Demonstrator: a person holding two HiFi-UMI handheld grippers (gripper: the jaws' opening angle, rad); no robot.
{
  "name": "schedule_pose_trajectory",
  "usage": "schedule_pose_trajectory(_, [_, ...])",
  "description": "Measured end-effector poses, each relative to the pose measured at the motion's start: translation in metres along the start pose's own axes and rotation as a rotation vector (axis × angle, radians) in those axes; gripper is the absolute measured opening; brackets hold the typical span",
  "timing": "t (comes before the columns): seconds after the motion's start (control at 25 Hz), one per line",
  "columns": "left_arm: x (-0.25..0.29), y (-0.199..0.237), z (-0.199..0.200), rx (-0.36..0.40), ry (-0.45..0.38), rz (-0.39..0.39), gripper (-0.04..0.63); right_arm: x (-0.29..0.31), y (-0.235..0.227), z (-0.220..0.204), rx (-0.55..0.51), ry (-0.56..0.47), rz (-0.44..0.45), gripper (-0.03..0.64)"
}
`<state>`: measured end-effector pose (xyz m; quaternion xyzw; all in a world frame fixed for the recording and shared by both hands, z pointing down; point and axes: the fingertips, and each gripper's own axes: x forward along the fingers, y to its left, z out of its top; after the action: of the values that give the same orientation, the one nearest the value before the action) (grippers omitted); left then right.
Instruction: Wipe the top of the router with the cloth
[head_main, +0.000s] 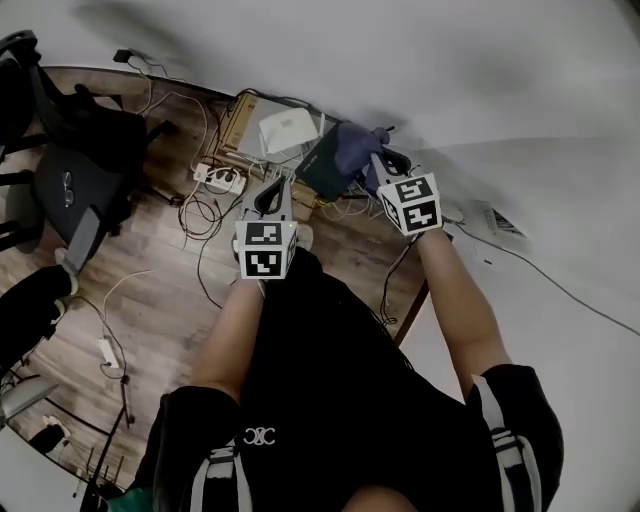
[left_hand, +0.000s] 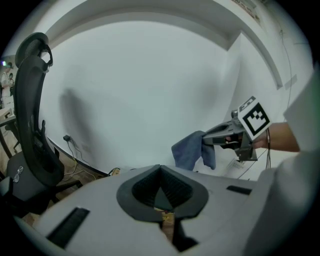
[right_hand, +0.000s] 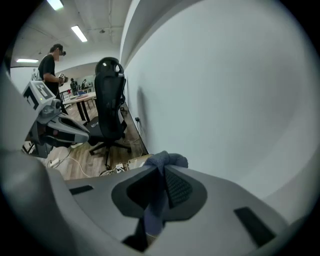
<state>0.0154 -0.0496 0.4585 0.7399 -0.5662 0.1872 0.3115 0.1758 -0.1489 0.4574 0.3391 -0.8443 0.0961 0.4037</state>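
The white flat plastic router (head_main: 286, 131) is lying flat on the floor right up against the white wall (head_main: 480, 90), on top of a tan cardboard box (head_main: 236, 125). Broad top faces up. It looks close to square from the head view, maybe a bit longer along the wall than out from it, but I can't call the long axis for sure.

The blue cloth (head_main: 354, 148) isn't on the router. It's in the air just to the right of it, over some dark flat thing (head_main: 322, 172) that sits beside the router. The right gripper (head_main: 380, 165) is pinching the cloth. In the right gripper view the jaws are clamped on the fabric, with a wad bunched out past the tips (right_hand: 168, 160) and the rest trailing back down between them. From the left gripper view the cloth (left_hand: 191, 150) hangs off the right gripper's tip (left_hand: 205, 140), long axis pretty much straight down, loose end pointing at the floor.

The left gripper (head_main: 272, 192) sits nearer the person, short of the router and a bit left of the other one. Its jaws are pressed together at the tips with nothing between them (left_hand: 160, 169).

There's a white power strip (head_main: 222, 180) with a mess of cables on the wood floor (head_main: 150, 290) left of the box, and a black office chair (head_main: 75, 160) further left.
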Motion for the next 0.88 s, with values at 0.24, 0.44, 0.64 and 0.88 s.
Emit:
schedule_pose_trajectory(0.24, [0.024,0.025,-0.021,-0.008,0.035,-0.01,0.003,0.066,-0.008,-0.033,-0.13,0.176,0.005,0.021])
schedule_pose_trajectory(0.44, [0.049,0.048,-0.038,-0.02,0.067,-0.025,0.003,0.112,-0.018,-0.065,-0.188,0.323,-0.007,0.021])
schedule_pose_trajectory(0.64, [0.084,0.061,-0.065,-0.028,0.101,-0.044,0.003,0.148,-0.034,-0.11,-0.252,0.499,-0.033,0.021])
schedule_pose_trajectory(0.88, [0.122,0.078,-0.112,-0.042,0.148,-0.046,0.003,0.193,-0.051,-0.154,-0.288,0.615,-0.046,0.021])
